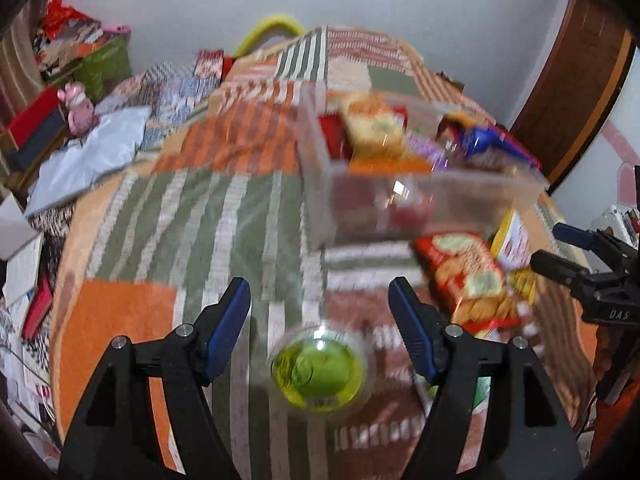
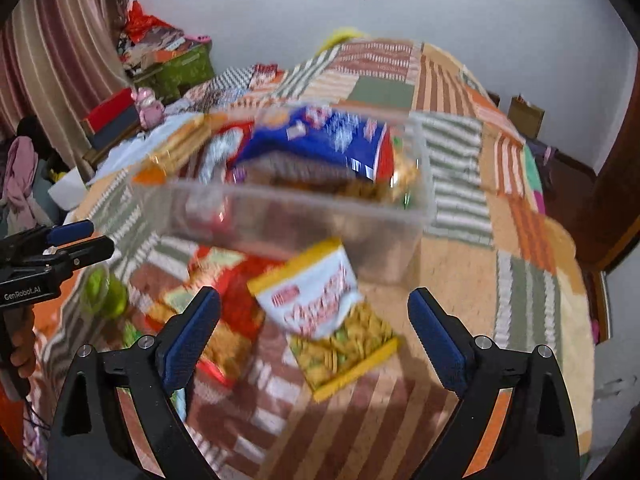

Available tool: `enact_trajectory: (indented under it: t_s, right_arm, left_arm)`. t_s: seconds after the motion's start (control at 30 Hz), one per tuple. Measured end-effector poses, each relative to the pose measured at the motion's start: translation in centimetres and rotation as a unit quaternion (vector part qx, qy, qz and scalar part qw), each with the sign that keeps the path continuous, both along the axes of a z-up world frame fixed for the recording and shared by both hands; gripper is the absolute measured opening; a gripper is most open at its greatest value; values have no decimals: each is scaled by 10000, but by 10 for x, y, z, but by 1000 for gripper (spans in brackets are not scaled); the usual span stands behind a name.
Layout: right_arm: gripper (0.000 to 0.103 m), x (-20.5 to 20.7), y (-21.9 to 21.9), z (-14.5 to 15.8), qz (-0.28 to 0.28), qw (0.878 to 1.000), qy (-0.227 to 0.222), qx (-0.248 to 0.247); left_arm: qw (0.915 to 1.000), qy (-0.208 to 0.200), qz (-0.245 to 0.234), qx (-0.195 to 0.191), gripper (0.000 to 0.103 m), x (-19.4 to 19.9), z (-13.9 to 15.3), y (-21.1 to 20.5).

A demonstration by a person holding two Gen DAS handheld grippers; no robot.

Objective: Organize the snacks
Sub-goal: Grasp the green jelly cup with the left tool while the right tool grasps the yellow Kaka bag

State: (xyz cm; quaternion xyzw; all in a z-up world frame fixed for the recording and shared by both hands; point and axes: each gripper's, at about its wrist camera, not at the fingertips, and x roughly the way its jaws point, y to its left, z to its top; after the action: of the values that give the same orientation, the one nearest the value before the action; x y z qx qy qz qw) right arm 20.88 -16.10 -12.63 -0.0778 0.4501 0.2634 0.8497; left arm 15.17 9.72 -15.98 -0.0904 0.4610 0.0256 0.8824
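A clear plastic box [image 1: 432,208] [image 2: 304,216] holding several snack packets stands on the patchwork bedspread. In front of it lie a red biscuit packet [image 1: 468,280] [image 2: 236,312], a white and yellow snack packet [image 2: 328,316] and a small clear cup of green sweets [image 1: 320,368] [image 2: 104,288]. My left gripper [image 1: 320,320] is open, its fingers apart above the green cup, touching nothing. My right gripper [image 2: 314,332] is open wide over the white and yellow packet, with its pads clear of it. Each gripper shows at the edge of the other's view.
The bedspread [image 1: 192,216] runs back to a white wall. Boxes, a pink toy [image 1: 78,108] and a white bag [image 1: 96,152] crowd the far left. A wooden door [image 1: 576,92] stands on the right. A hand [image 2: 20,348] grips the left tool's handle.
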Motion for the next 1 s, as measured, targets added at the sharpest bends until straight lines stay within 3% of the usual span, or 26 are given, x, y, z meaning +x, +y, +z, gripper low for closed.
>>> enact_trajectory:
  t_s: [0.23, 0.43, 0.5, 0.57, 0.73, 0.83, 1.0]
  right_arm:
    - [94, 9, -6, -28, -84, 9992, 391, -31]
    - [94, 14, 2, -41, 102, 9986, 518, -85]
    - [93, 13, 5, -42, 177, 9986, 481, -124]
    - [89, 12, 4, -42, 204, 9986, 491, -77]
    - [61, 12, 3, -41, 151, 9988, 446, -102]
    - [54, 11, -1, -39, 100, 9989, 452, -25]
    - [51, 2, -10, -31, 29, 9991, 390, 136]
  left_arm:
    - [9993, 361, -13, -100, 71, -7, -31, -3]
    - [9998, 217, -44, 29, 71, -18, -37, -13]
    - [9998, 186, -77, 4, 66, -21, -38, -17]
    - [9998, 171, -57, 16, 62, -23, -38, -18]
    - [9998, 163, 22, -113, 58, -28, -37, -13]
    - [9998, 164, 30, -91, 58, -30, -34, -13]
    - [9999, 112, 25, -79, 58, -33, -27, -12]
